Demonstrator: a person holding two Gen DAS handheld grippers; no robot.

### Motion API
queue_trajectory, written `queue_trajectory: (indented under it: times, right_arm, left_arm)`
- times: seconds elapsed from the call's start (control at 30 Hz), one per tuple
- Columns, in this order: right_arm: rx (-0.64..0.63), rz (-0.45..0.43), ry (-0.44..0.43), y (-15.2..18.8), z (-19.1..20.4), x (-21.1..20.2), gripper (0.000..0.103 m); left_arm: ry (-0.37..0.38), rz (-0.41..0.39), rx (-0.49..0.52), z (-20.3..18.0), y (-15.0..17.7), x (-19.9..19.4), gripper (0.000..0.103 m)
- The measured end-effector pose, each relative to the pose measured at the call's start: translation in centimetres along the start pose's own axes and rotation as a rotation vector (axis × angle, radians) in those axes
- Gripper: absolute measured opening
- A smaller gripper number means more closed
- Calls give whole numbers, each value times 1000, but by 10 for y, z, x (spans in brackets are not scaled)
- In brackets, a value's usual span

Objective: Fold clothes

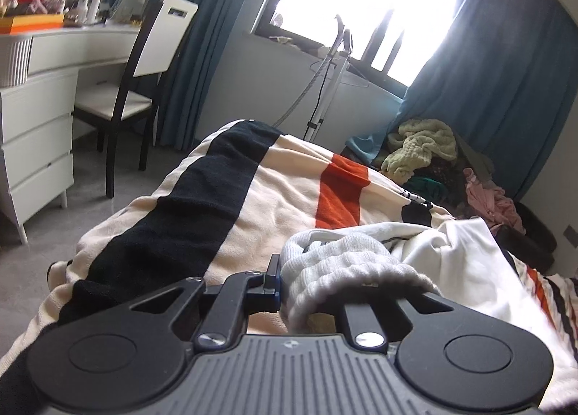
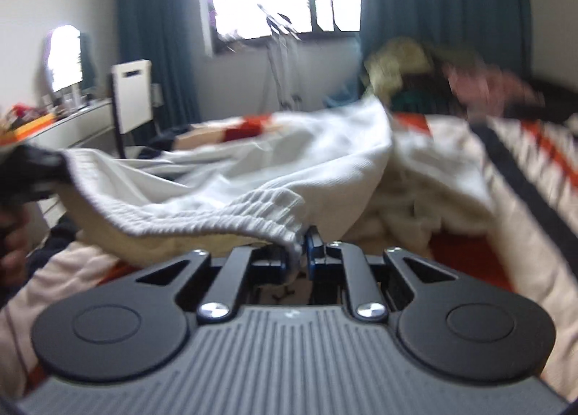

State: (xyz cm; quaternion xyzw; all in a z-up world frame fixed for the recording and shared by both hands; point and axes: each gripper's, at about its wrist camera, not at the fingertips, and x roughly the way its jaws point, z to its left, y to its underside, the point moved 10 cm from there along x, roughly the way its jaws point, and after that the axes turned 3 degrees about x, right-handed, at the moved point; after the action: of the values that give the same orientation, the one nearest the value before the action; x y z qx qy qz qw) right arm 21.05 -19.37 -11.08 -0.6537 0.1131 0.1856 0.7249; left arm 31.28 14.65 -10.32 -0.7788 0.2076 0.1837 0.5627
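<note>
A white garment (image 1: 451, 256) with a ribbed band (image 1: 343, 263) lies crumpled on the striped blanket (image 1: 253, 205) covering the bed. My left gripper (image 1: 289, 270) is shut on that band; fabric drapes over its right finger and hides it. In the blurred right wrist view the same garment (image 2: 289, 162) stretches from left to centre. My right gripper (image 2: 301, 248) is shut on the ribbed band (image 2: 216, 219), which is pinched between its fingers. The left gripper (image 2: 43, 169) shows at the far left edge, holding the other end of the band, with a hand (image 2: 14, 234) below it.
A pile of mixed clothes (image 1: 426, 151) sits at the bed's far right by blue curtains (image 1: 505, 71). A garment steamer stand (image 1: 332, 82) is under the window. A white chair (image 1: 151, 64) and a white dressing table (image 1: 36, 133) stand left of the bed.
</note>
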Motion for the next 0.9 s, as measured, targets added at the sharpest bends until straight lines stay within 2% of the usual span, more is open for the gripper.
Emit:
queue_trajectory:
  times: [0.07, 0.13, 0.23, 0.33, 0.4, 0.47, 0.63, 0.7, 0.73, 0.77, 0.8, 0.83, 0.9]
  right_arm:
    - [-62, -17, -20, 2, 13, -21, 14]
    - [-56, 8, -50, 17, 25, -34, 14]
    - [-60, 118, -28, 53, 33, -31, 14]
    - [-64, 234, -11, 77, 36, -21, 14]
    - [-25, 252, -10, 79, 32, -20, 14]
    - [76, 265, -29, 80, 26, -23, 19]
    - [261, 340, -83, 90, 14, -29, 26]
    - [330, 374, -109, 95, 11, -32, 27]
    - [375, 396, -127, 100, 11, -33, 35]
    - [424, 418, -146, 104, 10, -32, 56]
    - [474, 439, -165, 109, 10, -31, 67]
    - [523, 460, -186, 113, 9, -29, 76]
    - [600, 486, -243, 116, 13, -26, 76]
  left_arm:
    - [-25, 30, -21, 5, 7, 2, 11]
    - [-49, 94, -16, 7, 18, 8, 11]
    - [-68, 159, 1, 12, 33, 15, 11]
    - [-50, 196, -3, 17, 39, 18, 11]
    - [-30, 213, 1, 18, 40, 16, 11]
    - [-10, 239, 14, 17, 42, 12, 12]
    - [35, 300, 20, 15, 49, -11, 27]
    - [41, 340, 18, 16, 55, -22, 53]
    - [38, 358, 9, 18, 57, -28, 57]
    - [33, 376, -3, 20, 60, -34, 65]
    - [30, 389, -24, 22, 61, -39, 71]
    - [38, 395, -49, 23, 62, -44, 71]
    - [66, 392, -100, 25, 61, -49, 73]
